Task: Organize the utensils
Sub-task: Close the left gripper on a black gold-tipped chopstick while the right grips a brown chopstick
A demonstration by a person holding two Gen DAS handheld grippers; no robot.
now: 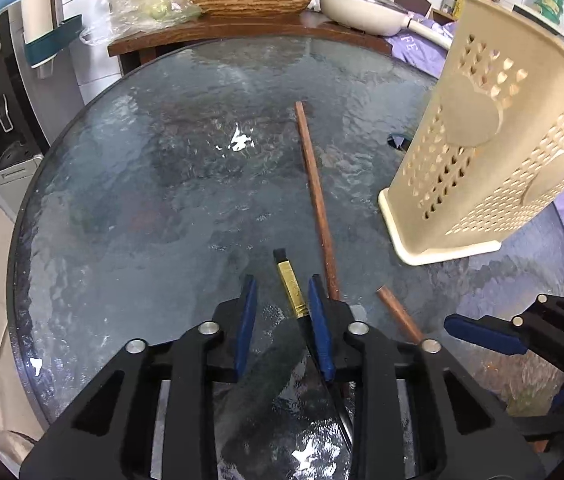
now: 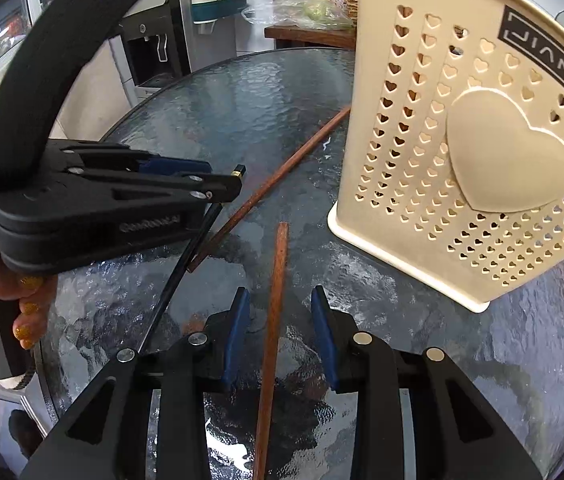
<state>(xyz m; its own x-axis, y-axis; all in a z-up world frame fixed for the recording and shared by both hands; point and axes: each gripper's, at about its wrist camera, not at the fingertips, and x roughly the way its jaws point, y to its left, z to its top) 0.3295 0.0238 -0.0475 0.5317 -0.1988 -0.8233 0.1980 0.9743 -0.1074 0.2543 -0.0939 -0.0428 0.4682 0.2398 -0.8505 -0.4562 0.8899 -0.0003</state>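
On the round glass table [image 1: 122,208], our left gripper [image 1: 282,304] straddles a black chopstick with a gold band [image 1: 292,288], jaws part open, one pad touching it. Our right gripper [image 2: 280,316] stands part open around a brown chopstick [image 2: 276,300], gripping nothing. A second brown chopstick [image 1: 314,192] lies near the cream holder [image 2: 462,140].

Bright, sharp, fisheye edges, glare on tabletop [image 1: 162,200]

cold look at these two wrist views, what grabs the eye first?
The tall cream utensil holder with heart-shaped holes, standing on the right of the round glass table. Next, each pair of tongs straddles a chopstick lying on the glass: the left tongs around a black one with a gold band, the right tongs around a brown wooden one, pads not visibly pressing. A second brown chopstick lies loose nearby.
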